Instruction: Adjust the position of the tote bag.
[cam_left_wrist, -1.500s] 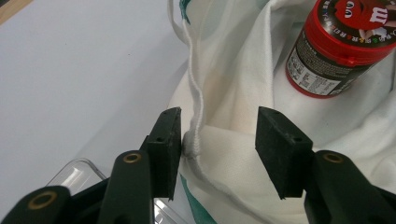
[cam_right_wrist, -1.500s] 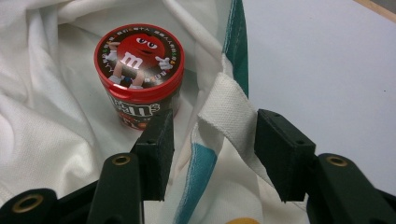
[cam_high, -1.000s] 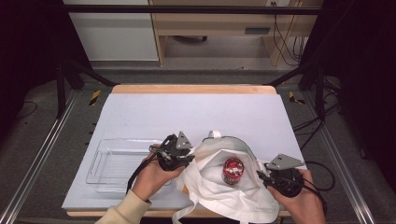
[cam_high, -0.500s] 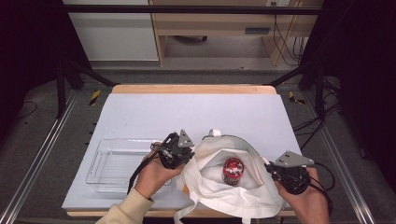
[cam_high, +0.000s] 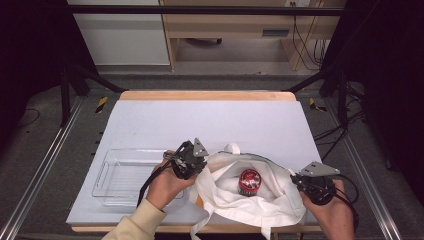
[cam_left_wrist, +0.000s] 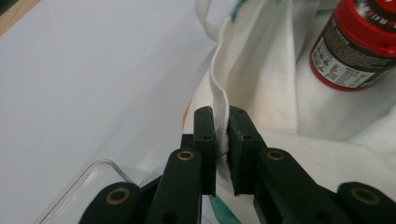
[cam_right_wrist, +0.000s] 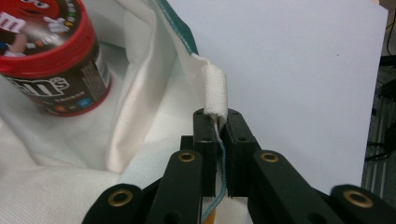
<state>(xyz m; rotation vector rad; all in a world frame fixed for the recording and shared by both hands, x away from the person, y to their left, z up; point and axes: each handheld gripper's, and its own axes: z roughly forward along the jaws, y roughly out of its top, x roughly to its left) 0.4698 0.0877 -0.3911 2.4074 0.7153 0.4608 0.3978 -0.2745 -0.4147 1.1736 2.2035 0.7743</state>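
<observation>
A white cloth bag (cam_high: 250, 197) lies at the near edge of the worktop (cam_high: 210, 125), its mouth pulled wide between the two hands. The left claw (cam_high: 200, 161) sits at the bag's left rim, just right of a clear tray (cam_high: 117, 172). In the left gripper view its jaws have just been closing and now pinch a woven strap (cam_left_wrist: 220, 105) of the bag between the pads; the strap rises straight out of the tips and curves up toward the bag's rim, with white cloth falling away to the right. The left hand (cam_high: 165, 185) grips the tool from below, its sleeve (cam_high: 135, 225) at the bottom edge.

The right claw (cam_high: 296, 179) is at the bag's right rim, well apart from the left one, with the open bag between them. Its jaws have also just been closing and are clamped on the bag's edge: in the right gripper view a folded strap end (cam_right_wrist: 215, 91) stands on top of the tips and a green-trimmed hem (cam_right_wrist: 180, 32) runs up from it. The right hand (cam_high: 332, 212) holds that tool near the worktop's front right corner.

Inside the bag, about midway between the claws, stands a jar (cam_high: 249, 181) with a red lid and dark label. It shows up and to the right of the left claw's tips in the left gripper view (cam_left_wrist: 357, 46), and up and to the left of the right claw's tips in the right gripper view (cam_right_wrist: 51, 60), touching neither.
</observation>
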